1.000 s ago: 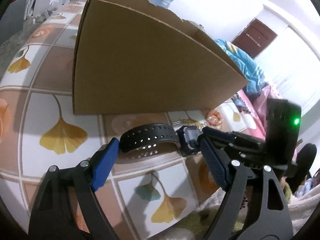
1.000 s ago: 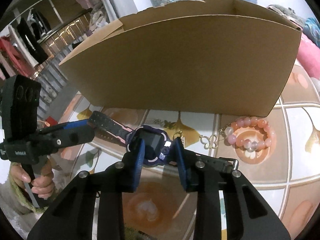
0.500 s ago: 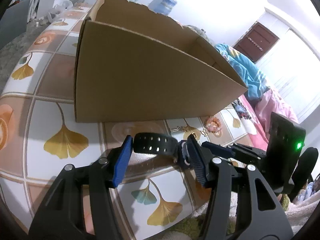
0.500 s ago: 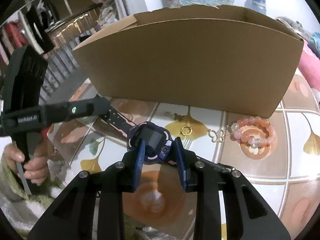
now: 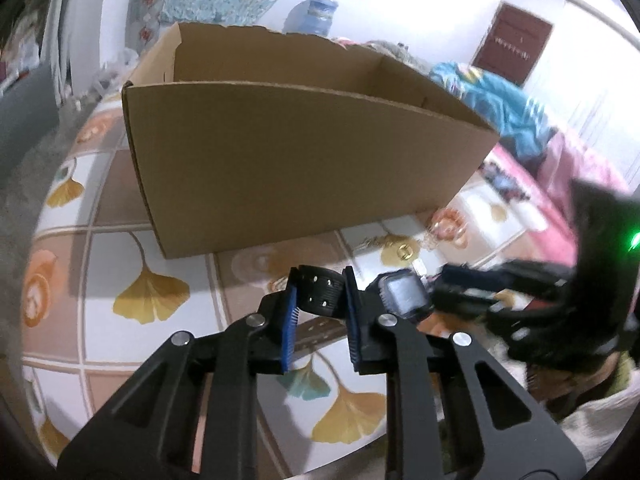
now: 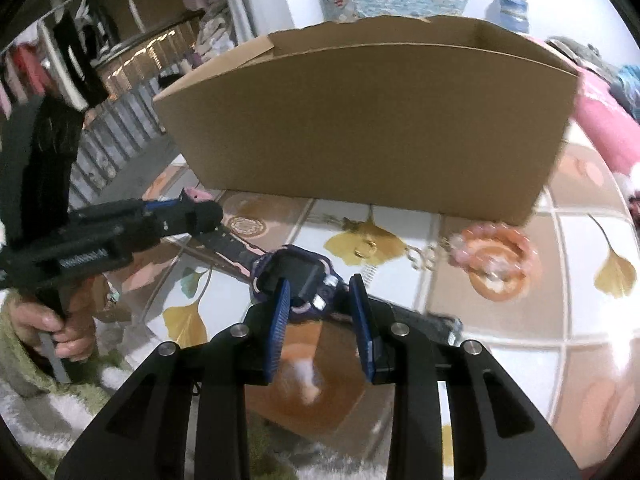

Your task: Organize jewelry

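A purple smartwatch (image 6: 298, 268) with a dark perforated strap (image 5: 320, 280) hangs just above the tiled table between both grippers. My right gripper (image 6: 320, 300) is shut on the watch body. My left gripper (image 5: 320, 300) is closing, its blue pads touching the looped strap on both sides. In the right wrist view the left gripper (image 6: 200, 210) holds the strap's far end (image 6: 230, 242). In the left wrist view the watch face (image 5: 404, 296) shows right of my pads, with the blurred right gripper (image 5: 452, 284) behind it.
An open cardboard box (image 6: 360, 120) stands just behind the watch. A pink bead bracelet (image 6: 496, 256), a gold ring (image 6: 368, 248) and a small butterfly chain (image 6: 424, 258) lie on the ginkgo-patterned table (image 6: 580, 320). A hand (image 6: 60, 328) grips the left handle.
The left jaws have narrowed from wide open until the pads meet the strap. The left view rolled and now looks over the box rim. The right gripper kept its hold on the watch body.
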A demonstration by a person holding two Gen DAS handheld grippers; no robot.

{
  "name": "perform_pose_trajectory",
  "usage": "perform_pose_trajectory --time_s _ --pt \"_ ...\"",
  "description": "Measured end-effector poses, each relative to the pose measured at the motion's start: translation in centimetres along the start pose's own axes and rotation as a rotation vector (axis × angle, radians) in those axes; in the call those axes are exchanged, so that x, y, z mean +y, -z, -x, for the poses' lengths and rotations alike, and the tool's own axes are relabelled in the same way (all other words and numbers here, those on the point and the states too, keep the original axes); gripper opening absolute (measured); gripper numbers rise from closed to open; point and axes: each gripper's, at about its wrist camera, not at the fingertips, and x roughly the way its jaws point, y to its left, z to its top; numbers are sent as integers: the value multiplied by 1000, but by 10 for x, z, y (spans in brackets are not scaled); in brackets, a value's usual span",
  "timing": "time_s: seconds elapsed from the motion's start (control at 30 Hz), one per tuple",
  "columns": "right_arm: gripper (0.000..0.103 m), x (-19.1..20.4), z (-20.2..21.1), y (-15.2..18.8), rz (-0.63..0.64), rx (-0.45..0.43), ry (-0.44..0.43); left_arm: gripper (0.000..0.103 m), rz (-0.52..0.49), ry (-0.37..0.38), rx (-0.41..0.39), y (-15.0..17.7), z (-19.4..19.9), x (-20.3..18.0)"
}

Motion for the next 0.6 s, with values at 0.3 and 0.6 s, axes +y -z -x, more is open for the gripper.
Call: perform_pose_trajectory --time_s 0.3,0.6 --pt "32 -53 27 19 -201 -2 80 19 -34 -62 48 12 -9 3" --pt "32 -65 11 10 -278 7 31 19 -45 -79 48 15 -8 4"
